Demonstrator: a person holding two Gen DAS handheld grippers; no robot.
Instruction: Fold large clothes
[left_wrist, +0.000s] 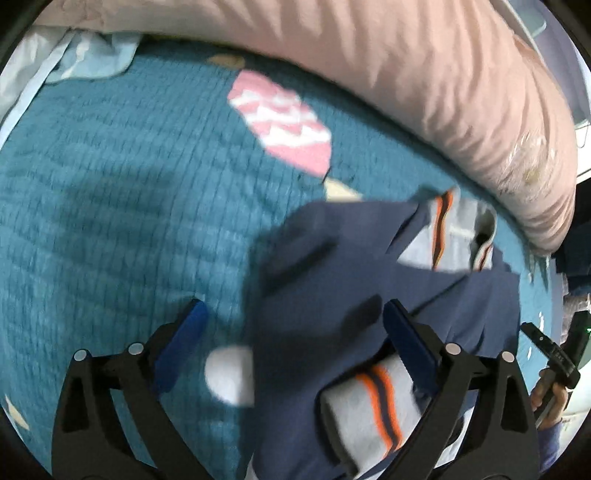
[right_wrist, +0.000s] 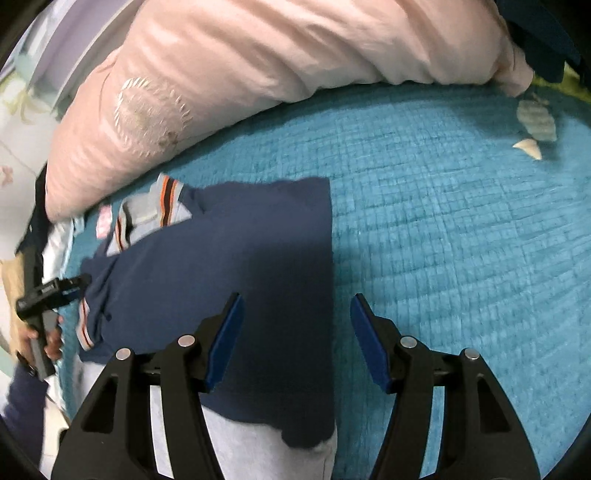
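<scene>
Teal quilted bedding (right_wrist: 461, 229) backs a navy shirt (right_wrist: 229, 295) lying partly folded beside a pink duvet (right_wrist: 258, 59). Left gripper (left_wrist: 293, 325) and right gripper (right_wrist: 295, 317) both hover wide open, holding nothing.

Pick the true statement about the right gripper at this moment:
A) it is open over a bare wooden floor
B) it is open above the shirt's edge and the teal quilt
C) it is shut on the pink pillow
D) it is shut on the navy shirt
B: the right gripper has its blue pads apart, with the navy shirt edge and the teal quilt showing between them.
</scene>
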